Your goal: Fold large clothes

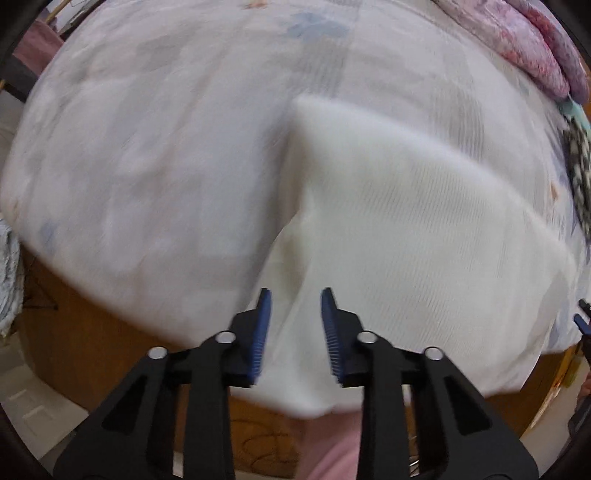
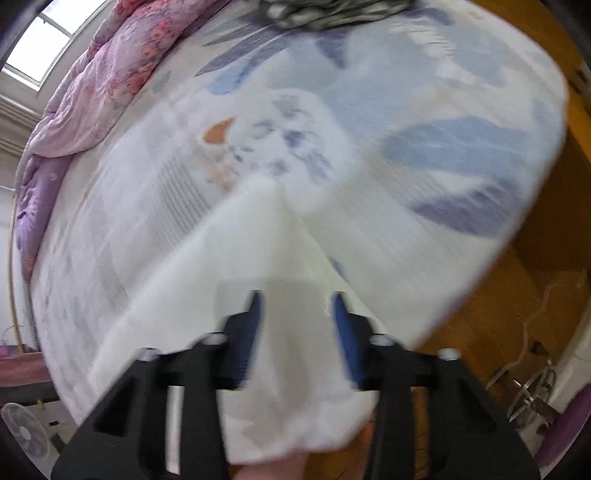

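Covering most of both views is a bed (image 1: 147,166) with a pale sheet printed in blue, grey and orange shapes; both views are motion-blurred. A pink and purple floral quilt (image 2: 110,74) is bunched along the far left edge of the bed in the right wrist view. A dark-and-white patterned cloth (image 2: 325,14) lies at the far edge of the bed. Wooden floor (image 2: 535,277) shows to the right of the bed, and a white fan (image 2: 26,432) stands at the near left.

A white garment (image 1: 406,240) with a fine ribbed texture lies spread on the near part of the bed, its near edge hanging over the bed's edge. One corner points toward the far side.

The left hand-held gripper (image 1: 295,332) has its jaws wide apart, with the garment's near edge in the gap; the blue pads (image 1: 262,332) show no contact with the fabric. The right hand-held gripper (image 2: 299,332) is likewise spread wide, with white fabric lying between its jaws; blur hides whether the pads touch the cloth.
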Demonstrator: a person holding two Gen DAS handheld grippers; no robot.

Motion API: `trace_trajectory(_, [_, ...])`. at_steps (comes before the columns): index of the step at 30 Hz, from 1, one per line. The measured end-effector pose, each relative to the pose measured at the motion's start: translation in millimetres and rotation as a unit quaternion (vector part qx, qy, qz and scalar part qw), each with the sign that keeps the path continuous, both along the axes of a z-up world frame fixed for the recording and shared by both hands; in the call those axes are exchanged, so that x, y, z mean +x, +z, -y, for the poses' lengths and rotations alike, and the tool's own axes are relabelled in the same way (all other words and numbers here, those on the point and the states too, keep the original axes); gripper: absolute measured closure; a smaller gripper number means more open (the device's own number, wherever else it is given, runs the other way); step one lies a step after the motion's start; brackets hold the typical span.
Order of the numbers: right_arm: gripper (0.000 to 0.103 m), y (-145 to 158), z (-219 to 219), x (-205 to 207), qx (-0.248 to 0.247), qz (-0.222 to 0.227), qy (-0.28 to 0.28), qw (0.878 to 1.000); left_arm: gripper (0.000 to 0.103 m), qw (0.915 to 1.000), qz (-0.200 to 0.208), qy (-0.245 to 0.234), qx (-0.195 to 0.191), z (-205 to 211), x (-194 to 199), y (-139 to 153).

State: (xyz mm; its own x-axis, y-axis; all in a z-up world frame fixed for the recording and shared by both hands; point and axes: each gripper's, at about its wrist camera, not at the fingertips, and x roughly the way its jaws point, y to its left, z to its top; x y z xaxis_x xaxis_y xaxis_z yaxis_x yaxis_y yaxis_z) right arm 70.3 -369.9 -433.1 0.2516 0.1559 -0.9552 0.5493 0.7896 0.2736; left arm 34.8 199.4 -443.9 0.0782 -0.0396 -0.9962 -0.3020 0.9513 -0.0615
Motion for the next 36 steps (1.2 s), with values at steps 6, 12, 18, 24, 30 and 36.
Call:
trace_trajectory(6, [0.087, -39.5, -16.8, 74.1, -0.007, -0.043, 0.051, 0.998, 0.074, 0.9984, -0.056, -0.009, 0.007, -18.4, 62.7, -77.2])
trace_trajectory(12, [0.087, -90.2, -6.1, 109.9, 0.035, -0.122, 0.01, 0.992, 0.075, 0.995, -0.099, -0.007, -0.004, -34.0, 77.8, -65.5])
trace_trajectory(18, [0.087, -44.3, -15.9, 122.3, -0.03, -0.1, 0.032, 0.994, 0.076, 0.9975, -0.064, -0.014, 0.029, -38.9, 115.6, -29.8])
trace_trajectory(24, [0.085, -89.9, -6.8, 136.8, -0.036, -0.151, 0.024, 0.988, 0.076, 0.9927, -0.113, -0.024, 0.036, -34.1, 164.4, -70.4])
trace_trajectory(30, [0.083, -44.5, -40.0, 126.8, -0.06, -0.09, 0.074, 0.991, 0.076, 0.9979, -0.044, -0.029, 0.038, -17.7, 162.5, -14.0])
trace_trajectory(36, [0.082, 2.3, -126.0, 105.7, -0.044, 0.089, 0.181, 0.978, 0.076, 0.9936, 0.086, -0.071, -0.018, 48.1, 143.3, 13.1])
